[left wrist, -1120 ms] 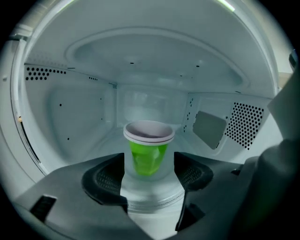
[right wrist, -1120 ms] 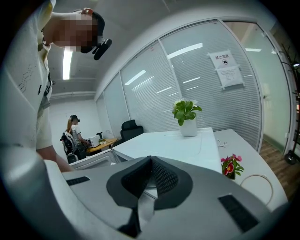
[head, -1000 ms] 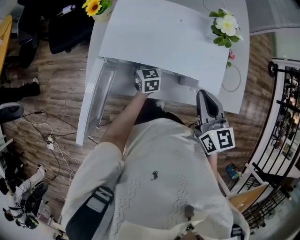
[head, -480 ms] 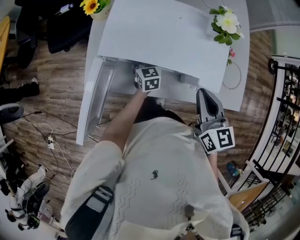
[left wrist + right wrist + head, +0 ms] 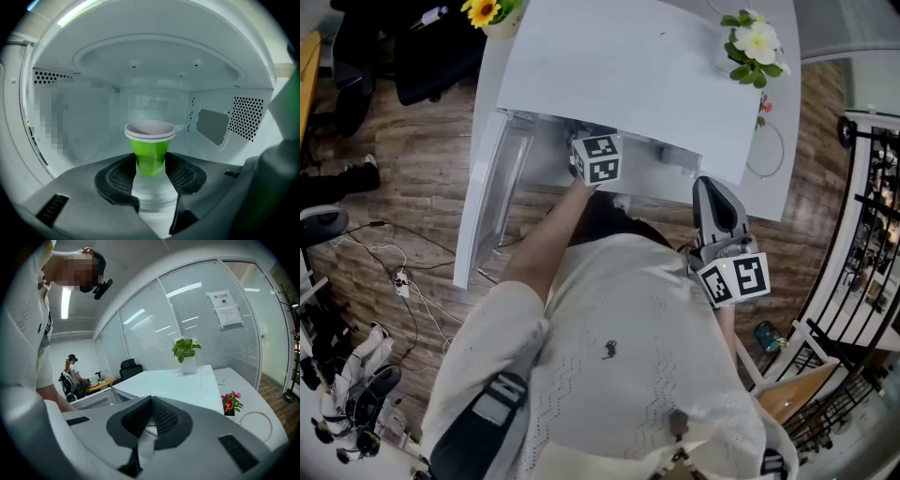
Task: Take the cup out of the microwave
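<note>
When looking down from the head view, find the left gripper [image 5: 597, 157] in the upper middle of the frame, poked into the white microwave [image 5: 628, 75], with the door [image 5: 487, 202] swung open at the left. Nothing of the inside to see from up here. Spot the right gripper [image 5: 715, 199] at the middle right, out in the air, apart from the microwave.

Next, in the left gripper view, see the green cup [image 5: 150, 151] right in the middle of the frame, standing on the glass plate [image 5: 152, 191] inside the microwave. Stands straight up, long way running top to bottom, open mouth and white rim on top. Shows the jaws just closing in and now pinching the cup low on both sides. Looks light and thin, likely easy to squash, so squeeze softly. Best held round the green part, under the rim, and kept straight up.

Last, in the right gripper view, see the jaws pressed together with nothing between, pointing over a white table [image 5: 187, 386] toward a plant pot [image 5: 188, 364] in the upper middle.
</note>
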Demonstrator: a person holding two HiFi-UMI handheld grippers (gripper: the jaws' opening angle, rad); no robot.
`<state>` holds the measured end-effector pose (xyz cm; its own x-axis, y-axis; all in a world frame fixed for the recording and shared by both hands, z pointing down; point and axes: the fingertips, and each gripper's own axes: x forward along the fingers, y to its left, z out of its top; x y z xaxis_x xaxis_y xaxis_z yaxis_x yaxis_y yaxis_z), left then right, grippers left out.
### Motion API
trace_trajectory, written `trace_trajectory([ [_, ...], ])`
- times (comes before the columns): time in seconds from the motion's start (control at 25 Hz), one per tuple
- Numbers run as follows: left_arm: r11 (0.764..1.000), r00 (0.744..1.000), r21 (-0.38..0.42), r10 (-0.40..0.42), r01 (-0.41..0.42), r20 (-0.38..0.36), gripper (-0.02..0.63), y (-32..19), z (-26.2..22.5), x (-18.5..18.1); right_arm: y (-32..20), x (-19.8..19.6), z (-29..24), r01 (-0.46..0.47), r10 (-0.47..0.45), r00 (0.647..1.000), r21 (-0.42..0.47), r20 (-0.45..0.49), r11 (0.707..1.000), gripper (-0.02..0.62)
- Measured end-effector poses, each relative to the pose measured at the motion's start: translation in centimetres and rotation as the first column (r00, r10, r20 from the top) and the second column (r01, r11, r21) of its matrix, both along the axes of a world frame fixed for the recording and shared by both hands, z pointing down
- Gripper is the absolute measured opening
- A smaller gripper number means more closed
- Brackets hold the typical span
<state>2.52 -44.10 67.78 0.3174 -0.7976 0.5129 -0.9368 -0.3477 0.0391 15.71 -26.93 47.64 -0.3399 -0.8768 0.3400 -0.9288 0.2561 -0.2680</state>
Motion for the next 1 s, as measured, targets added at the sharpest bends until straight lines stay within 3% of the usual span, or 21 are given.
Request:
trace_trajectory([
  [1.0,1.0,1.0,0.024,-0.01,0.011,-0.028,0.216,5.6,-2.4,-1.2,3.0,-1.3,-1.2,0.115,-0.115,0.993,0.039,0.013,0.993,0.009],
])
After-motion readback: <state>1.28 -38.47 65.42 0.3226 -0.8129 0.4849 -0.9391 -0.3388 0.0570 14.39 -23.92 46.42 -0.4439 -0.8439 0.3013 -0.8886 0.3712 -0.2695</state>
